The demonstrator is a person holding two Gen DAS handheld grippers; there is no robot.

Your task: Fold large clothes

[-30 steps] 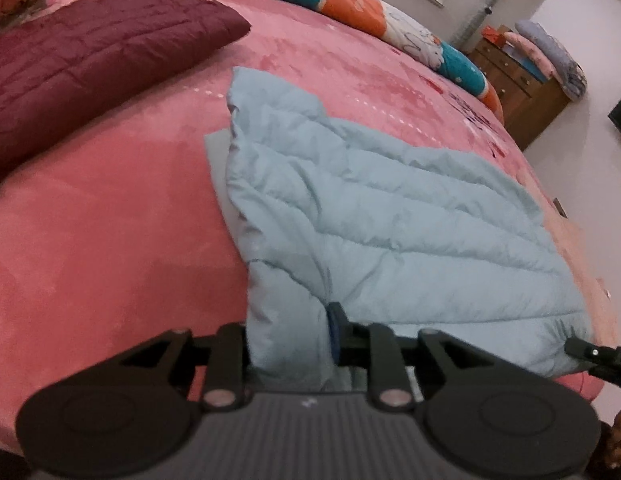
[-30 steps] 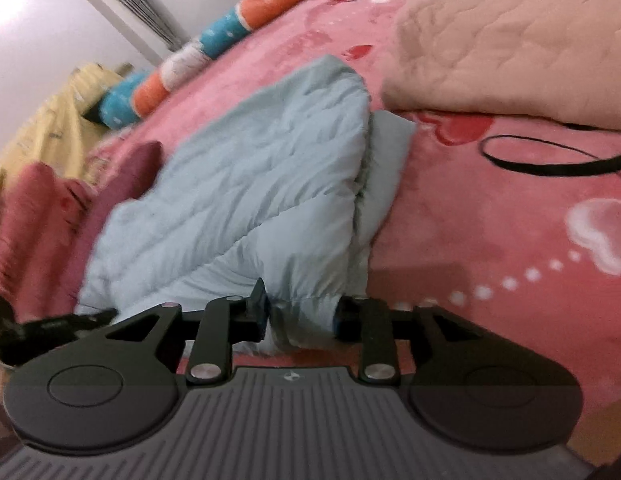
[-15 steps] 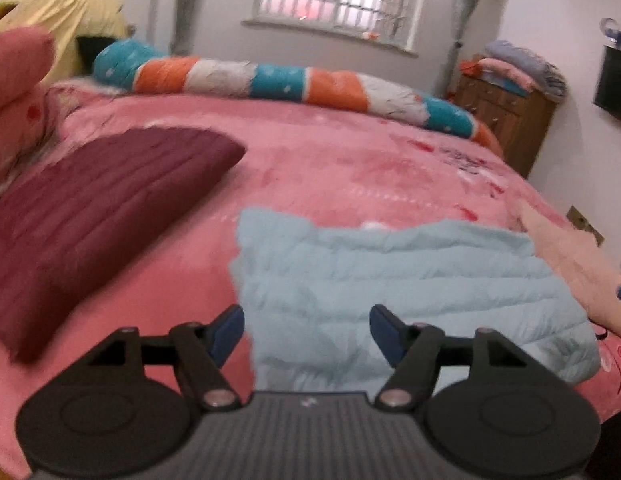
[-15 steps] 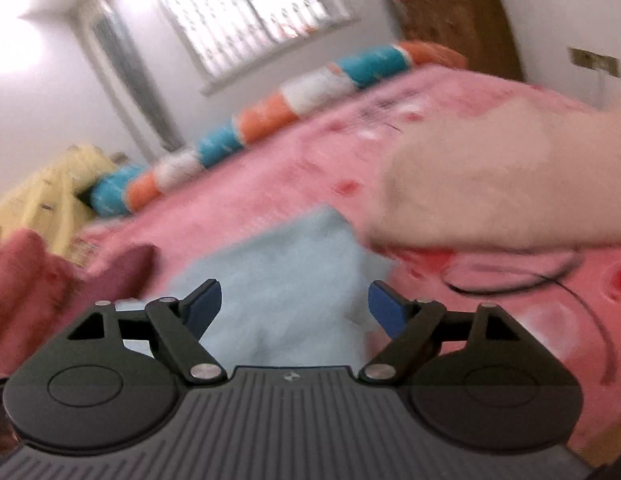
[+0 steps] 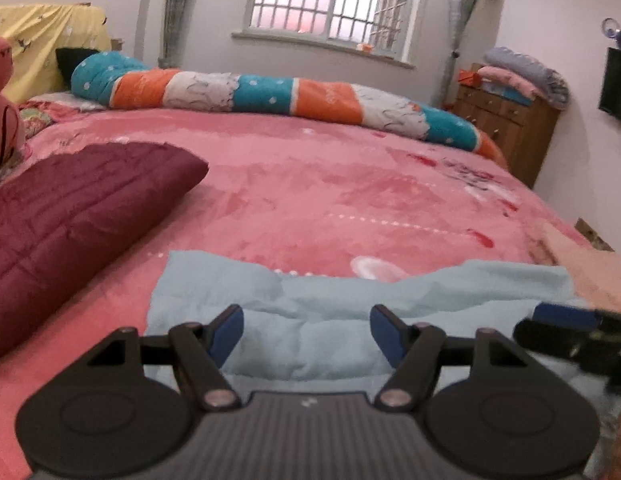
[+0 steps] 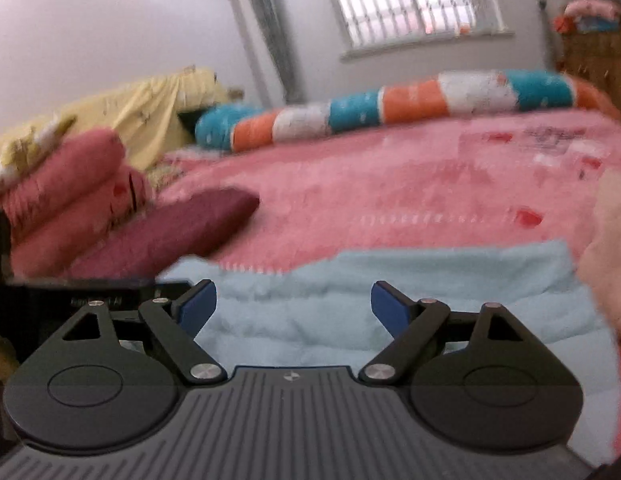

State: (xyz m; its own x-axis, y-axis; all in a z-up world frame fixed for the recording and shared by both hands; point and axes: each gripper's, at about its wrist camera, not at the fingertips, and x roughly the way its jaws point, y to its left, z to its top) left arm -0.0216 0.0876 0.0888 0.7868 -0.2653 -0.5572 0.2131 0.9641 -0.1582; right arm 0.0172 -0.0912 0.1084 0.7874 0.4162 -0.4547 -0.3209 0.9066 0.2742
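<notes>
A light blue quilted jacket (image 5: 310,312) lies folded flat on the pink bedspread (image 5: 310,184), near the bed's front edge. It also shows in the right wrist view (image 6: 390,292). My left gripper (image 5: 306,334) is open and empty, held just above the jacket's near edge. My right gripper (image 6: 293,308) is open and empty over the same jacket. The right gripper's blue-tipped finger (image 5: 566,314) shows at the right of the left wrist view. The left gripper's dark body (image 6: 70,300) shows at the left of the right wrist view.
A maroon quilted garment (image 5: 70,216) lies folded left of the jacket. A peach garment (image 6: 610,248) lies to its right. A striped bolster (image 5: 270,96) runs along the bed's far side. A wooden dresser (image 5: 510,120) stands at the far right.
Both grippers were shut on the jacket's near edge one second ago. They have let go, opened wide and tilted up to level. The jacket now lies flat.
</notes>
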